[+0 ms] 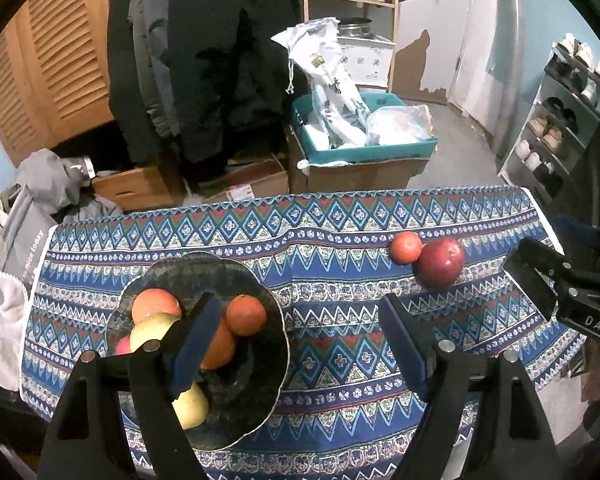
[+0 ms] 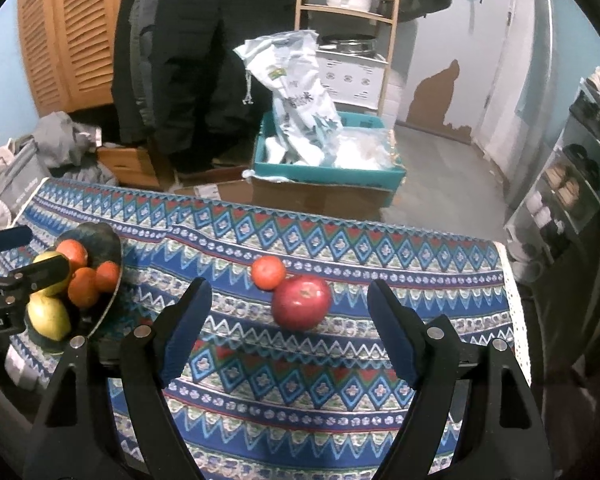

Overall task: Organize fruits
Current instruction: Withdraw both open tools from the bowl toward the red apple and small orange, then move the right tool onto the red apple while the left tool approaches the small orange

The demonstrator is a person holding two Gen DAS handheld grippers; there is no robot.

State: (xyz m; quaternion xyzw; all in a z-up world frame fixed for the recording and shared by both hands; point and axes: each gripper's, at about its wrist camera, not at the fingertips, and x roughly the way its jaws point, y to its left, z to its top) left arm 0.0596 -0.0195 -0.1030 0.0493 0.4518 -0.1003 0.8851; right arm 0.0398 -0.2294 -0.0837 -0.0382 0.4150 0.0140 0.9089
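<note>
So the table wears a blue patterned cloth, and most of the fruit already sits in the dark glass bowl at the left end: a few oranges, a couple of yellow-green apples and something pinkish at the bowl's left edge. Two pieces lie loose on the cloth, well apart from the bowl, a red apple and a small orange touching each other, orange on the far side. The left gripper hangs over the bowl's right side, jaws spread wide, nothing between them. The right gripper points down at the red apple with its jaws opening, fingers either side of the apple in view but not touching it.
</note>
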